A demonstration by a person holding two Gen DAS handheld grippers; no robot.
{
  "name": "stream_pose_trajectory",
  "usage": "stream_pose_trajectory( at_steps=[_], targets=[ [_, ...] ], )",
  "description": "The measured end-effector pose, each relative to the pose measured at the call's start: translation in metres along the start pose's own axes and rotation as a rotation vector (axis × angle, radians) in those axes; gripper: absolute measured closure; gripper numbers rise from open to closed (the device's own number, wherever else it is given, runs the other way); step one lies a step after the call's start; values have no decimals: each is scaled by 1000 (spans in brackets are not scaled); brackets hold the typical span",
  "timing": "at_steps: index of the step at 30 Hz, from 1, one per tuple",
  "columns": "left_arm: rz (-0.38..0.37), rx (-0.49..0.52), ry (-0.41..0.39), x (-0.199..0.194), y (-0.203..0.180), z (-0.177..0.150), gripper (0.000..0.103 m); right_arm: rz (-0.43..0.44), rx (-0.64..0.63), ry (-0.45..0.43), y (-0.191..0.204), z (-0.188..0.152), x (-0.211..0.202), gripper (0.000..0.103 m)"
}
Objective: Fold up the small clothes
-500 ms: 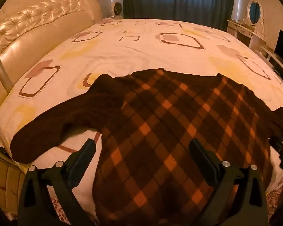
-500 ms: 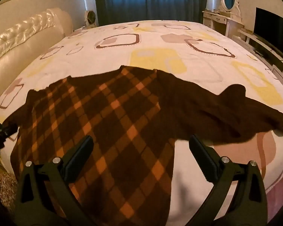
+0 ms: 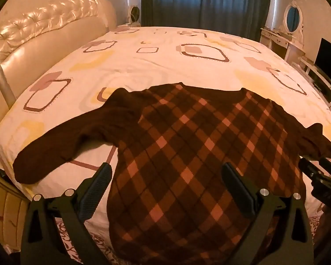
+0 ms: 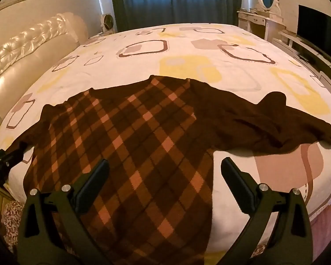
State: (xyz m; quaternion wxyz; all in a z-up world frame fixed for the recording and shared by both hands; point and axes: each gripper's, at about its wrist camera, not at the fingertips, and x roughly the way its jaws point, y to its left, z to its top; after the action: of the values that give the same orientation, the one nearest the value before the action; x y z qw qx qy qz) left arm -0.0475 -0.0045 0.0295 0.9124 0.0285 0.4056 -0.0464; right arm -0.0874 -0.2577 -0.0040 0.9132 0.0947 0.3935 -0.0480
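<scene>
Hovering with both grippers, left (image 3: 166, 186) and right (image 4: 164, 182), wide open and empty, we saw the sweater (image 3: 187, 154) flat, unfolded.

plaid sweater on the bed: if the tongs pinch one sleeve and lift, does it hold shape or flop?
Probably flops: the plaid sweater lies limp, its hem draping over the bed edge. The left sleeve is already wrinkled and bent, so it likely bunches in a pinch. The knit looks thick, so the body may drag rather than slide when the sleeve is pulled.
</scene>
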Motion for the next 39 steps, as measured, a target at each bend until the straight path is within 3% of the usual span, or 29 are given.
stream_pose_trajectory(
  at_steps=[39],
  targets=[
    [6, -6, 1, 7, -3, -4, 4, 8, -16, 19, 7, -11, 9, 2]
  ],
)
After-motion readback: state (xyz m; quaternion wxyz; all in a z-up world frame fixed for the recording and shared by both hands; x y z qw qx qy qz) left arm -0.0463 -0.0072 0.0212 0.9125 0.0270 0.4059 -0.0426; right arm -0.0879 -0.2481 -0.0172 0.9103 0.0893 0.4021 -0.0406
